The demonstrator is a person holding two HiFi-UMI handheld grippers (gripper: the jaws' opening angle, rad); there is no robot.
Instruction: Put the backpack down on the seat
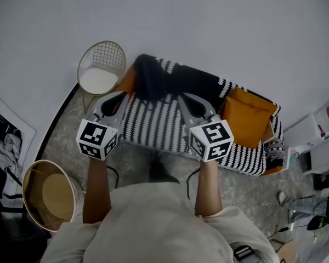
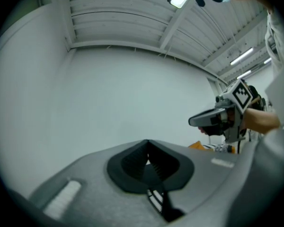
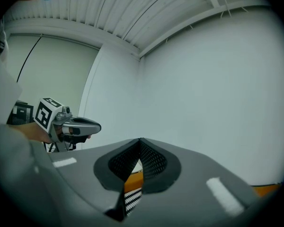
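Observation:
The seat is a sofa under a black-and-white striped cover (image 1: 153,122), right below both grippers in the head view. A dark bulky shape (image 1: 153,78) lies along the sofa's back; I cannot tell whether it is the backpack. My left gripper (image 1: 122,96) hangs level over the sofa's left part, its jaws shut with nothing between them (image 2: 147,142). Over the middle of the sofa my right gripper (image 1: 182,97) is also shut and empty (image 3: 140,140). Each gripper shows in the other's view, the right gripper (image 2: 191,122) and the left gripper (image 3: 98,126). Striped fabric shows under both jaws.
Orange cushions (image 1: 247,116) lie on the sofa's right half. A wire chair with a white pad (image 1: 101,73) stands left of the sofa against the white wall. A round basket (image 1: 49,193) sits near left. White shelves and clutter (image 1: 323,152) stand at the right.

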